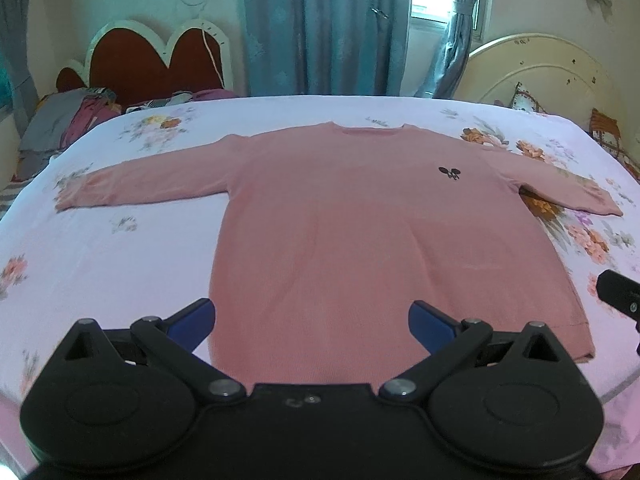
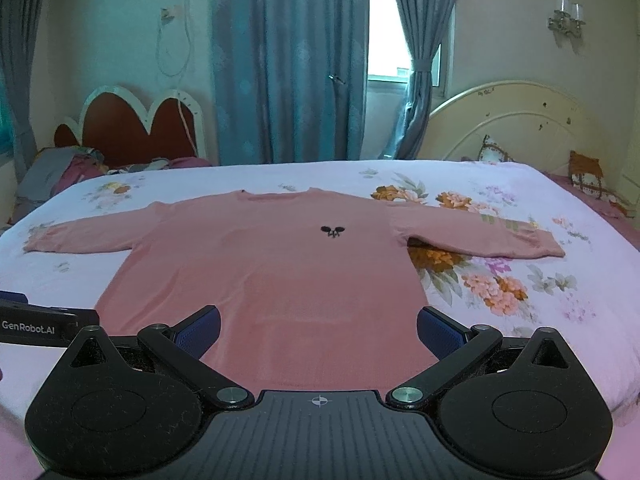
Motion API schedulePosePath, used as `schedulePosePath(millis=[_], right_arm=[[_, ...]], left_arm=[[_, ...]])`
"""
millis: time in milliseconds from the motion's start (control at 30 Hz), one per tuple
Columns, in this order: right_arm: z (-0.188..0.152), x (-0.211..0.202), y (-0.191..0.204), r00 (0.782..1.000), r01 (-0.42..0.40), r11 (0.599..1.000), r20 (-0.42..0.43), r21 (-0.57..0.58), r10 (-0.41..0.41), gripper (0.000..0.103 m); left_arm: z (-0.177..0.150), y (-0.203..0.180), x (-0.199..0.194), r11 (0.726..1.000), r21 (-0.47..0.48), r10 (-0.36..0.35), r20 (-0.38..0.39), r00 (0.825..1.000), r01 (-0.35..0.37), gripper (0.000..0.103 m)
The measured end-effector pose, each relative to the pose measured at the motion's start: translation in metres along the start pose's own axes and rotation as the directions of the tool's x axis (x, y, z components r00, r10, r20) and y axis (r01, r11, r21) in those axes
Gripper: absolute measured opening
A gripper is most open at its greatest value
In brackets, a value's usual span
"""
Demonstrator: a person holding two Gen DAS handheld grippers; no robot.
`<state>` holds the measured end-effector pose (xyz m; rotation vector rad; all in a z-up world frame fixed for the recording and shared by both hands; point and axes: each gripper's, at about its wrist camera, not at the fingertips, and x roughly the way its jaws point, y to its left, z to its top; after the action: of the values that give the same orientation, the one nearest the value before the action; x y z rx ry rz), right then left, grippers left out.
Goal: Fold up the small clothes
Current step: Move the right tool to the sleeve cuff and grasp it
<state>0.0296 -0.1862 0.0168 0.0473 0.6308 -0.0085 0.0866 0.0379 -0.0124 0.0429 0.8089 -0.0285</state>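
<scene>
Pink sweater (image 1: 360,232) lies flat ahead of each wide-spread hand-held gripper (image 1: 312,320).

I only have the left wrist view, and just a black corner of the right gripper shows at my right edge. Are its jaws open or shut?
Observer: Open. In the right wrist view the right gripper has its jaws spread wide with nothing between them; the pink sweater lies beyond.
Operator: Where is it along the sweater?
Observer: Its right blue finger lines up with the sweater's right side edge; the hem is hidden under the gripper body.
Operator: Does that view catch my gripper?
Observer: Yes, the side of the left gripper shows at its left edge, with GenRobot.AI lettering.
</scene>
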Motion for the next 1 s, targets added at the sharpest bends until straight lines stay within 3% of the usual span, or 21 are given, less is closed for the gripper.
schedulePosePath(millis=[667,1000], right_arm=[[0.063,0.103,-0.012,0.987,0.159,0.984,-0.021,0.079,-0.158,0.103],[0.079,0.144,-0.075,0.986,0.167,0.972,-0.007,0.163,-0.168,0.102]], left_arm=[[0.093,0.022,0.106,0.994,0.058,-0.098,0.022,0.995,0.097,0.103],[0.112,-0.004,0.149,0.991,0.071,-0.114,-0.008,0.994,0.114,0.1]])
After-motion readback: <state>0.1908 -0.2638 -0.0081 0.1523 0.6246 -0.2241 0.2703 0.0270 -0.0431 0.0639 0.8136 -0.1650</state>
